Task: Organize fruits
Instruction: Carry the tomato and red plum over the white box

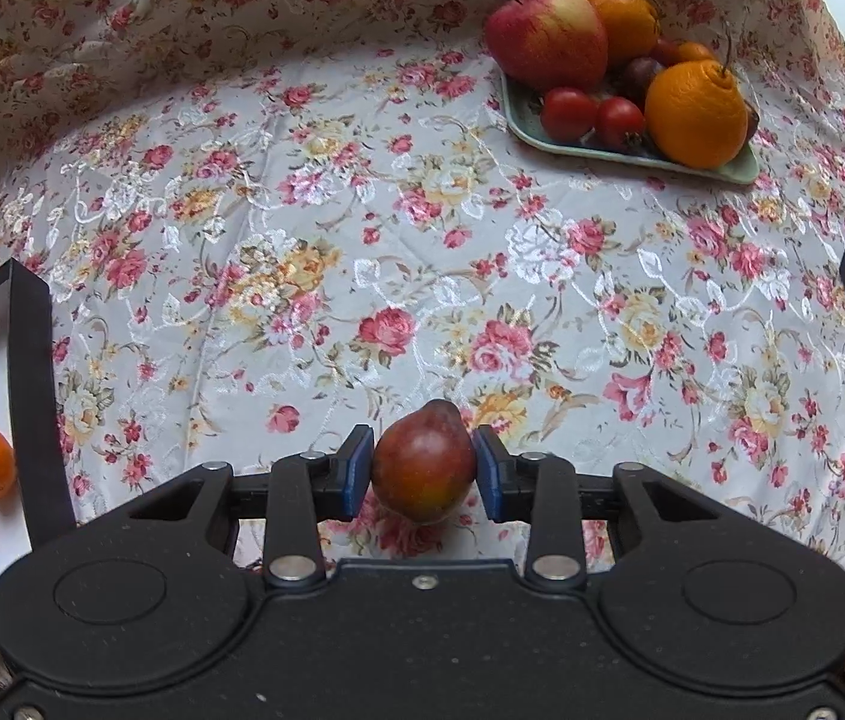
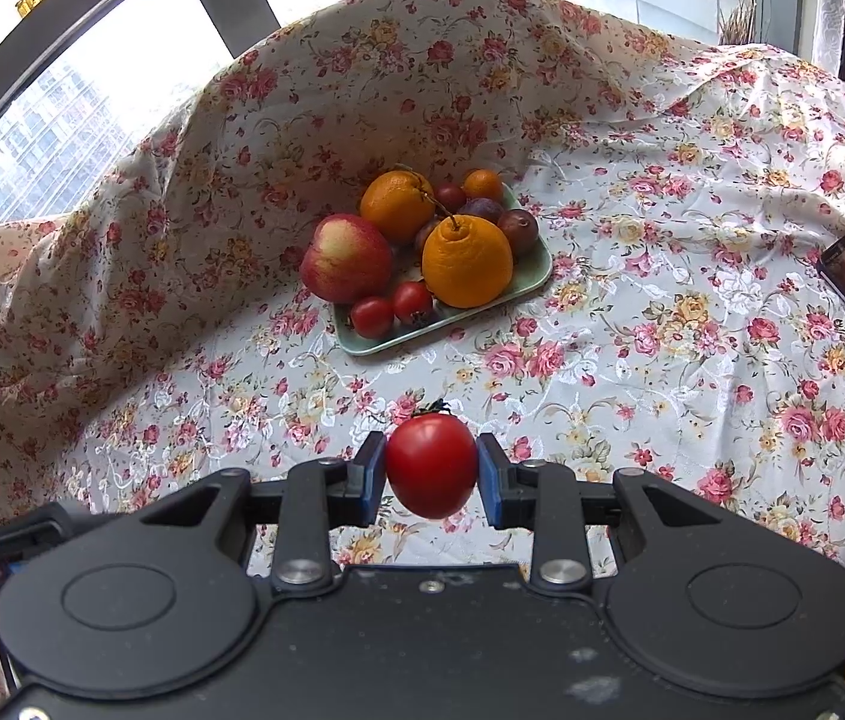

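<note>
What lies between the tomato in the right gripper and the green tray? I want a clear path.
Nothing: in the right wrist view only bare floral tablecloth lies between the tomato and the green tray.

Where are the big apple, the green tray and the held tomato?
apple (image 2: 345, 258), right wrist view, its red side.
green tray (image 2: 533, 279), right wrist view, bare right rim.
tomato (image 2: 431, 465), right wrist view, its middle.
</note>
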`<action>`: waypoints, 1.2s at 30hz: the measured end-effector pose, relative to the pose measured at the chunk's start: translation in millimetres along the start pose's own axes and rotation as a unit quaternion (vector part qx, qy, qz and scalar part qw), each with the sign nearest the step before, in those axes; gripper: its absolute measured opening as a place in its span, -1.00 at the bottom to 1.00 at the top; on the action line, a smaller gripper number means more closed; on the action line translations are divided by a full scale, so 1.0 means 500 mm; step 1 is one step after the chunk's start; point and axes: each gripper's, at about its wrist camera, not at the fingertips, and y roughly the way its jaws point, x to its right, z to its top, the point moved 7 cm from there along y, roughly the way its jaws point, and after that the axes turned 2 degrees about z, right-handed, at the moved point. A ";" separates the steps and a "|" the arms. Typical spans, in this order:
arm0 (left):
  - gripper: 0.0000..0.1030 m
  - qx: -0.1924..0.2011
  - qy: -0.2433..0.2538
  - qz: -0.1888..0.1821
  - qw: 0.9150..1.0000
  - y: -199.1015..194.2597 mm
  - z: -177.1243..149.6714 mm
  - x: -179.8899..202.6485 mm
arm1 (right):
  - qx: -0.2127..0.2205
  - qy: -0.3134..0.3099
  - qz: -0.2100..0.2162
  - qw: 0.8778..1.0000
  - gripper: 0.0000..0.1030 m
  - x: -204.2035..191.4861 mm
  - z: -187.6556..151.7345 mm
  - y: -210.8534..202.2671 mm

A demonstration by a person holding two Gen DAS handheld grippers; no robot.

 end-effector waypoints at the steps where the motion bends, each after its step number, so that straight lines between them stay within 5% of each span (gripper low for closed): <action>1: -0.14 0.007 -0.008 0.001 1.000 -0.010 0.009 -0.009 | -0.001 -0.002 0.001 1.000 -0.36 -0.003 -0.001 0.001; 18: -0.13 0.045 -0.127 0.035 0.990 -0.128 0.068 -0.225 | -0.017 -0.046 0.009 0.999 -0.36 -0.097 -0.042 0.033; 36: -0.13 0.054 -0.197 0.087 0.975 -0.148 0.022 -0.470 | -0.045 -0.154 0.082 0.984 -0.36 -0.357 -0.163 0.066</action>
